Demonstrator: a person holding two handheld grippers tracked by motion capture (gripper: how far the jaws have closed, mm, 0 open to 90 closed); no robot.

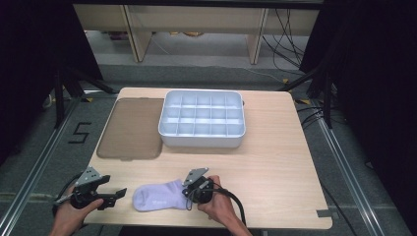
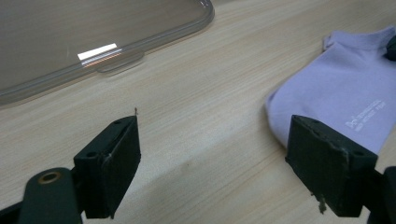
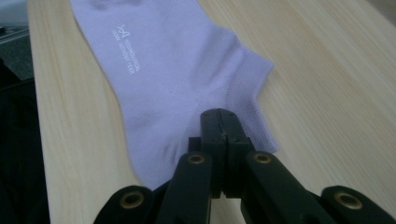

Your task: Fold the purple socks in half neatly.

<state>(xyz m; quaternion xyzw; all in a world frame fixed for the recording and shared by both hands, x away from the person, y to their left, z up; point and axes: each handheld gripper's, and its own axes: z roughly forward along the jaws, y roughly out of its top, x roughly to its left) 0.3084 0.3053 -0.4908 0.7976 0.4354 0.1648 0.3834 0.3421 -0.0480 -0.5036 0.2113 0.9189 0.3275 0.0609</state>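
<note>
Low in the frame, the right gripper (image 1: 189,192) pinches the lilac sock (image 1: 158,195) at its cuff; soft, light, likely floppy; the left gripper (image 1: 119,194) stands apart, free to take the toe

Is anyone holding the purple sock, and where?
Yes. The right gripper pinches the sock at its cuff end. The left gripper is open, holding nothing.

The sock (image 1: 158,195) was pale lilac with small white lettering; the tray (image 1: 202,138) white, the lid (image 1: 132,129) smoky brown, the table (image 1: 275,157) light woodgrain.
</note>
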